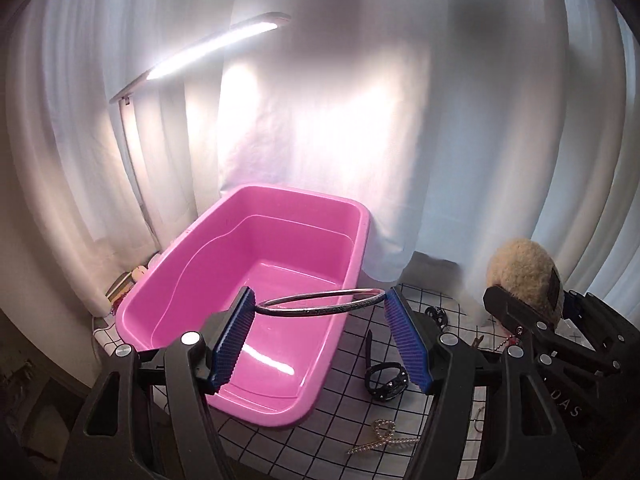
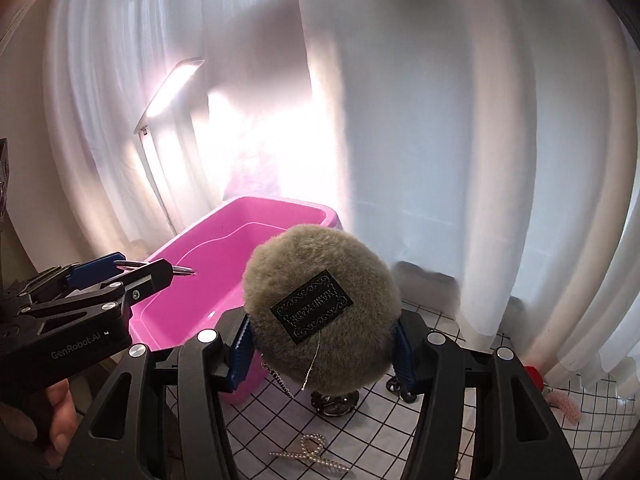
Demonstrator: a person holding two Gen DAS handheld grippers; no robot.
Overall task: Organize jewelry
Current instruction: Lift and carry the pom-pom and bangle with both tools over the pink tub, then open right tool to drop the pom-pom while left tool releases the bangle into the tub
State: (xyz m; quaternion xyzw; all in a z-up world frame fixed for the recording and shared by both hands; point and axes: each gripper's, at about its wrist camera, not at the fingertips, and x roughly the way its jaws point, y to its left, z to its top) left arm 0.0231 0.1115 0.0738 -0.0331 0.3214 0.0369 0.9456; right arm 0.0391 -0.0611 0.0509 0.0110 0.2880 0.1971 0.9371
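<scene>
Bangle [image 1: 320,303] lying level, spanning left fingers [image 1: 236,332]

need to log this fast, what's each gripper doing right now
left gripper: closed on the metal bangle, held over the pink tub
right gripper: closed on the furry round pouch

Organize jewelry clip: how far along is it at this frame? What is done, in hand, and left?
Done: nothing yet; the pink tub looks empty. In hand: the left gripper is shut on a metal bangle over the tub, and the right gripper is shut on a fluffy pom-pom beside it. Left: the black watch and pearl hair clip lie on the grid cloth.
</scene>
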